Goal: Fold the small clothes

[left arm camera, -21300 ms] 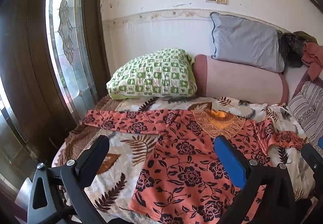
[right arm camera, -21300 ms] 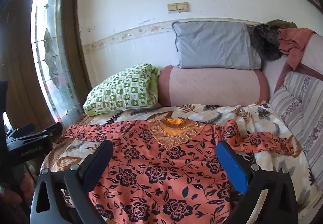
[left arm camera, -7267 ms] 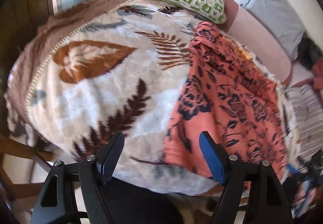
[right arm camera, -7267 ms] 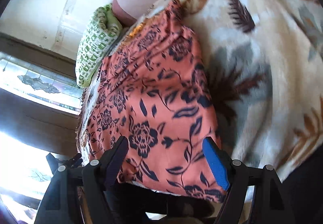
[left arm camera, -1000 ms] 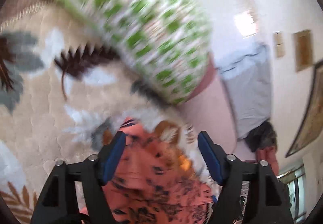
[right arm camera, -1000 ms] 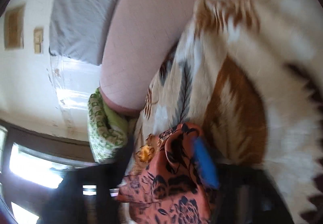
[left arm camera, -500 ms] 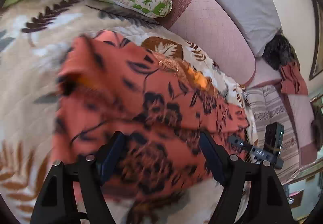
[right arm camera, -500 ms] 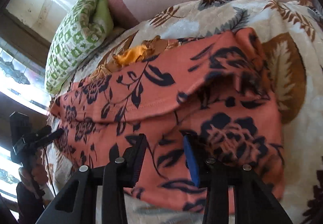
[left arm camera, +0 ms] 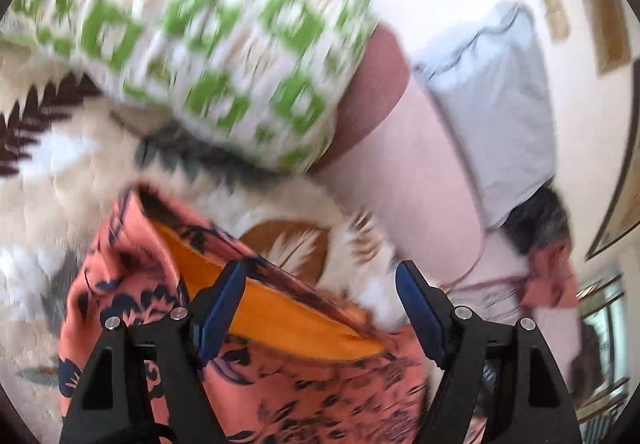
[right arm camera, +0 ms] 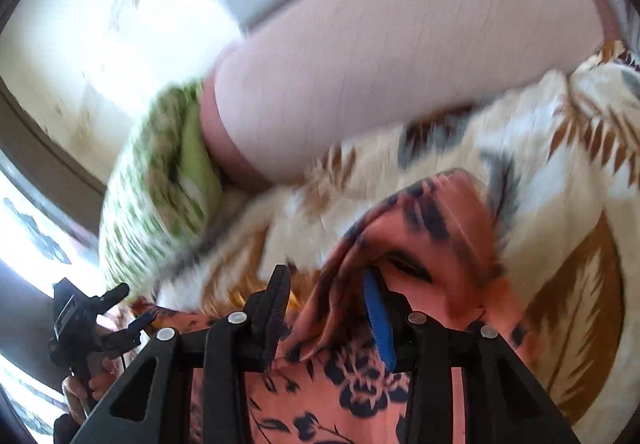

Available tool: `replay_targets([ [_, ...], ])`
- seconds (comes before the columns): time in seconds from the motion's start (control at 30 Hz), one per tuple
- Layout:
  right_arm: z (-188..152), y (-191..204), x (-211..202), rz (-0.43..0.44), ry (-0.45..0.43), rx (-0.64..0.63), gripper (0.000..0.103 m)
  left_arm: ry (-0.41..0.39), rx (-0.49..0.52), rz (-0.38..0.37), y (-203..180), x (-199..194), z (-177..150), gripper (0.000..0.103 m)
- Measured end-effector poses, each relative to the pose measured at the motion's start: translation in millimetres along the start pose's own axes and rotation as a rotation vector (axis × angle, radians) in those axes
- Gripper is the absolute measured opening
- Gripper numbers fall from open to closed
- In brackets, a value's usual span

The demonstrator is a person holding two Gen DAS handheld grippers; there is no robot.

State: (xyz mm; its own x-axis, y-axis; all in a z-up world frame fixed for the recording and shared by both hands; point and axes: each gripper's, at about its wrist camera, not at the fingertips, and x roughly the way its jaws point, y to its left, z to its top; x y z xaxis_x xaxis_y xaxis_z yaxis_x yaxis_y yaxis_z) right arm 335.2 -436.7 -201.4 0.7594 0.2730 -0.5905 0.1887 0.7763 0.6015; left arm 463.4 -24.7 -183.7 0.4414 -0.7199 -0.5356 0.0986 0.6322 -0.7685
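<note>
No writing shows anywhere; my left gripper point(left arm camera: 320, 296) gapes wide over the orange floral garment point(left arm camera: 280, 396), my right gripper point(right arm camera: 328, 296) narrower with a fold between its jaws.

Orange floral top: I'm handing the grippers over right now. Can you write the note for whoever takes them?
Right gripper: appears shut on a raised fold of the orange floral top.
Left gripper: open, with the top's edge and orange lining between its fingers, not pinched.
The top lies on the leaf-print blanket, near the green pillow and pink bolster.
Done: part folded, in layers.
Left: probably lay this fold down, flatten, tidy.
</note>
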Motion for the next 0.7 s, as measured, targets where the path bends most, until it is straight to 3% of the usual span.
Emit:
replay_targets([
  [0.1, 2, -4, -20, -0.004, -0.036, -0.019, 0.042, 0.012, 0.064, 0.055, 2, -11, -5, 0.079],
  [0.17, -4, -8, -27, -0.039, -0.01, -0.049, 0.042, 0.036, 0.089, 0.117, 18, -25, -18, 0.078],
  [0.23, -17, -16, -36, -0.112, 0.035, -0.085, 0.042, 0.045, 0.077, 0.166, 36, -42, -32, 0.078],
  [0.33, -39, -42, -63, -0.146, 0.088, -0.077, 0.042, 0.025, 0.033, 0.2, 68, -82, -54, 0.078],
  [0.4, -58, -63, -83, -0.118, 0.139, -0.017, 0.042, 0.009, 0.001, 0.207, 84, -107, -68, 0.078],
  [0.53, -91, -79, -115, -0.091, 0.15, 0.046, 0.046, -0.012, -0.053, 0.228, 101, -141, -105, 0.079],
  [0.7, -122, -72, -143, -0.025, 0.083, 0.064, 0.047, 0.007, -0.057, 0.34, 106, -132, -127, 0.079],
])
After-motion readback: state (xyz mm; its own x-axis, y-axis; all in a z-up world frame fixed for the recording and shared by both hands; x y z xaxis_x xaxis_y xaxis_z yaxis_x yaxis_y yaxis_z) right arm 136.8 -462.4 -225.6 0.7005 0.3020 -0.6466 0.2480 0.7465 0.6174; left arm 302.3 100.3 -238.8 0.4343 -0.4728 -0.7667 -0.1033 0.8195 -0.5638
